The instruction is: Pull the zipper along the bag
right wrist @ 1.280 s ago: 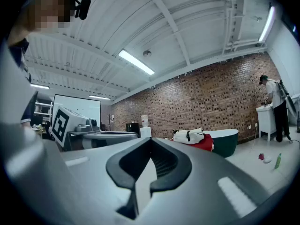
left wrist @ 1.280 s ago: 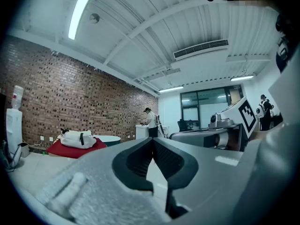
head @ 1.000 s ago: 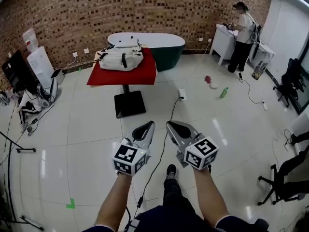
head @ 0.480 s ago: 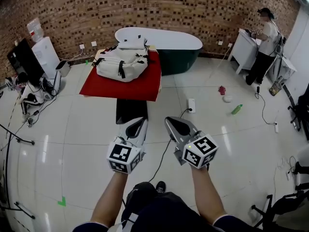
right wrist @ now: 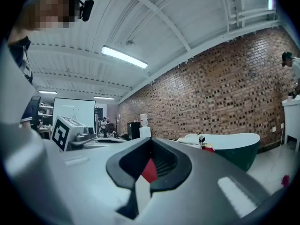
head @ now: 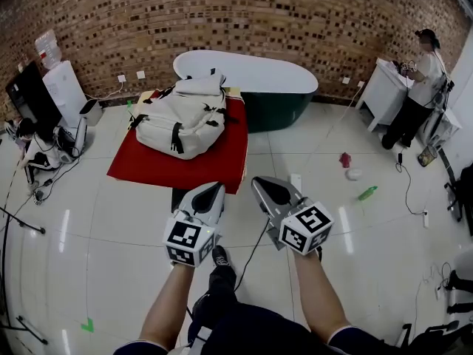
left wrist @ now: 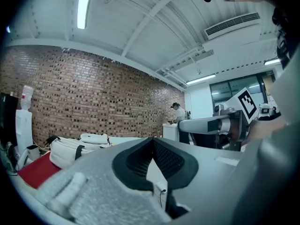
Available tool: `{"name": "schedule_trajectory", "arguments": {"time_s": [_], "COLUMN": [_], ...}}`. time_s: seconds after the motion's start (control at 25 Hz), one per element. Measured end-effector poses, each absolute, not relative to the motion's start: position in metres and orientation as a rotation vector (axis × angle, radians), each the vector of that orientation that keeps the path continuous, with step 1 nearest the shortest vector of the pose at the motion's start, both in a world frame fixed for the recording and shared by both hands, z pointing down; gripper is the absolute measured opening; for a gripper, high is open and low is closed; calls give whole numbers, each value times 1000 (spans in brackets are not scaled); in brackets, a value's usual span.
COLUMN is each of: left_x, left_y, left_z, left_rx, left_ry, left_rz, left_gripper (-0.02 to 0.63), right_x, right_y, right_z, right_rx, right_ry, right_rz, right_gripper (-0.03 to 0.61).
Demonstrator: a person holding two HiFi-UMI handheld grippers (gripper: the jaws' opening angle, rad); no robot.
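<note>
We hold the left gripper (head: pixel 207 197) and right gripper (head: pixel 270 192) low ahead of us, well short of the table (head: pixel 140 174), likely because the bag (head: pixel 181 120) is out of reach. Both pairs of fingers (left wrist: pixel 133 163) are pressed together on nothing. The bag lies on the table before a tub (head: pixel 259 80); we cannot make out its zipper. A cable (head: pixel 255 244) crosses the floor between; a person (head: pixel 417 87) stands far right.

Bright, even light falls from ceiling strip lights (right wrist: pixel 124 56), so shadows are faint. The glossy floor (head: pixel 111 198) carries pale glare streaks. The wide lenses bow the brick wall (head: pixel 244 13) and darken the corners of both gripper views, where the left gripper (left wrist: pixel 153 143) and right gripper (right wrist: pixel 151 148) look soft up close.
</note>
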State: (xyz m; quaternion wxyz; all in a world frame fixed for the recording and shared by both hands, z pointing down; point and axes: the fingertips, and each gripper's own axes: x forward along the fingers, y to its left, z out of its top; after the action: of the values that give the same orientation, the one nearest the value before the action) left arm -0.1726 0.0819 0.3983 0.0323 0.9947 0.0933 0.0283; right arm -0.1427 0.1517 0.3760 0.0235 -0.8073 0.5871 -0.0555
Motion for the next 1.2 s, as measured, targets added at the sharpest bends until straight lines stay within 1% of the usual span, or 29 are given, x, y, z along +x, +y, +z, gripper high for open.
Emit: {"name": "schedule_trajectory", "arguments": {"time_s": [0.28, 0.68, 0.72, 0.76, 0.96, 1.12, 1.2], "left_x": [-55, 50, 58, 66, 101, 126, 142], "left_y": [1, -105, -114, -121, -149, -170, -178], "left_z": [425, 451, 451, 451, 455, 455, 463], "left_rx": [3041, 2973, 2968, 2965, 2955, 2939, 2918], "left_ry": [232, 50, 28, 7, -130, -308, -408], "left_rz": [180, 315, 319, 325, 342, 364, 407], "left_gripper": [3, 3, 3, 3, 3, 5, 80], "right_x": [-22, 102, 112, 121, 164, 187, 196], "right_y": [64, -49, -61, -72, -124, -163, -173], "right_z": [401, 454, 457, 461, 496, 535, 556], "right_rx": [-2512, -2564, -2551, -2540, -2484, -2327, -2236], "right_ry": [1896, 2035, 2069, 2107, 2372, 2706, 2874], "right_rz": [-249, -407, -418, -427, -446, -441, -432], "right_gripper": [5, 2, 51, 82, 81, 81, 81]}}
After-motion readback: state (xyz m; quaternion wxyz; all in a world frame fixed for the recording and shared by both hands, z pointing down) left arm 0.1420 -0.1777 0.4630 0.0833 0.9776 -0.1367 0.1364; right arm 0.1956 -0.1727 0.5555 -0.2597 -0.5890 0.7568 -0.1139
